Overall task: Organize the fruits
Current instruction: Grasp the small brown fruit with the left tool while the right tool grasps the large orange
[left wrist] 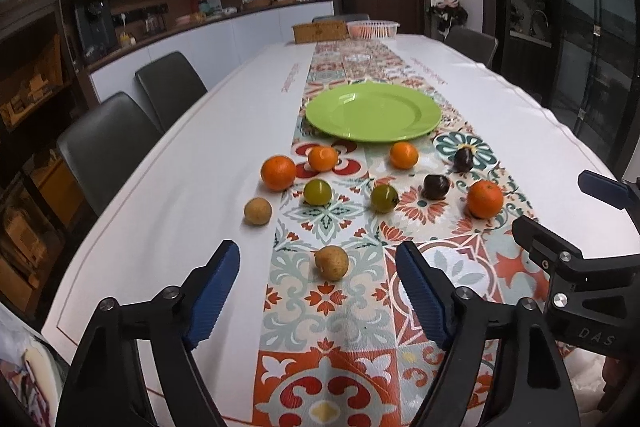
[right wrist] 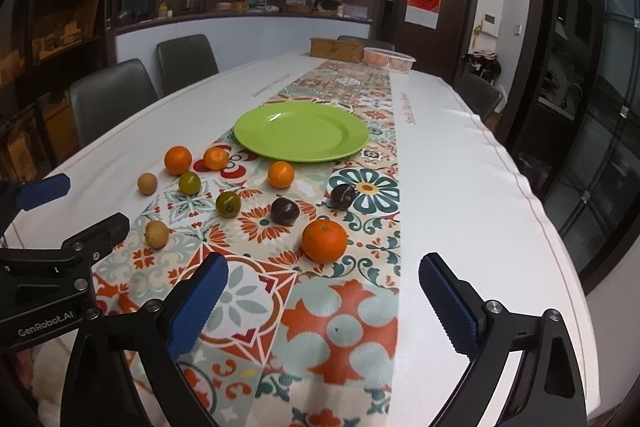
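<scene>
The left hand-held gripper (left wrist: 318, 291) is wide open and holds nothing, and the little brown fruit (left wrist: 331, 262) sits just ahead, between its fingers.

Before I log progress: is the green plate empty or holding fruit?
Empty. The green plate shows only bare glossy surface in both views; every fruit lies on the table runner in front of it.

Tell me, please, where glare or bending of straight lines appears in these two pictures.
Left wrist view: the green plate shows faint glare, and the table edge bows. Right wrist view: a small highlight on the plate; black corners, curved edges.
</scene>
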The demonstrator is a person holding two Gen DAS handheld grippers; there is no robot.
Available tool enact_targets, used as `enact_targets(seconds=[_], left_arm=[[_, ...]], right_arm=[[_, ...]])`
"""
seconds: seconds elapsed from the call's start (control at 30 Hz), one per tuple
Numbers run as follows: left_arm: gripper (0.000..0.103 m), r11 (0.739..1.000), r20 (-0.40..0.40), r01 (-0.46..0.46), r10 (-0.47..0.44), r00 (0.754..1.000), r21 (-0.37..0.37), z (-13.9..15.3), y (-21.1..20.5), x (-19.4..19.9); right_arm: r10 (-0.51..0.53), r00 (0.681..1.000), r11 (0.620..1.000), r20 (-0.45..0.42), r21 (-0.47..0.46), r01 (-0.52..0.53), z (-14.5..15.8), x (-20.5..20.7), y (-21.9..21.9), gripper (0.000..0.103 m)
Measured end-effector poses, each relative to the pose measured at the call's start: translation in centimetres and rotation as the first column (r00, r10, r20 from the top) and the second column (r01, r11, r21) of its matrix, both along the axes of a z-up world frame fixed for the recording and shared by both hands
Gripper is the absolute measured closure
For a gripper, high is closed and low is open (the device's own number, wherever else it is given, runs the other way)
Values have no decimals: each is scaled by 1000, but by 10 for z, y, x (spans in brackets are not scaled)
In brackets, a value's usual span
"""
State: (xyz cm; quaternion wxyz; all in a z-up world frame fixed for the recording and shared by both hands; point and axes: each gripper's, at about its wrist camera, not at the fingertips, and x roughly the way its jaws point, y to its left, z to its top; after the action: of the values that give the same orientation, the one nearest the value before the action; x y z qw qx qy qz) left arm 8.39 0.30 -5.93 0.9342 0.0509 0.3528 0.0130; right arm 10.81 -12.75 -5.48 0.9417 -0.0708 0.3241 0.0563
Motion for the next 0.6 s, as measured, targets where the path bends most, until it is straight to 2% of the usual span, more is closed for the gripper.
enact_targets(seconds=[0.23, 0.47, 0.53, 0.6], left_arm=[[33, 1000, -74, -3, 3, 997, -12, -21, 3, 23], [50, 998, -186, -6, -5, 982, -55, -45, 8, 43], [56, 998, -201, -3, -10, 979, -64, -49, 8, 45], [58, 998, -214, -2, -13, 977, -67, -52, 8, 47]], right_arm=[[7, 998, 1000, -66, 14, -6, -20, 28, 2, 16], [-8, 988, 999, -157, 45, 15, -39, 53, -3, 26], [-11, 985, 998, -175, 54, 21, -43, 59, -4, 29], [-16, 982, 998, -187, 59, 28, -46, 64, -5, 32]])
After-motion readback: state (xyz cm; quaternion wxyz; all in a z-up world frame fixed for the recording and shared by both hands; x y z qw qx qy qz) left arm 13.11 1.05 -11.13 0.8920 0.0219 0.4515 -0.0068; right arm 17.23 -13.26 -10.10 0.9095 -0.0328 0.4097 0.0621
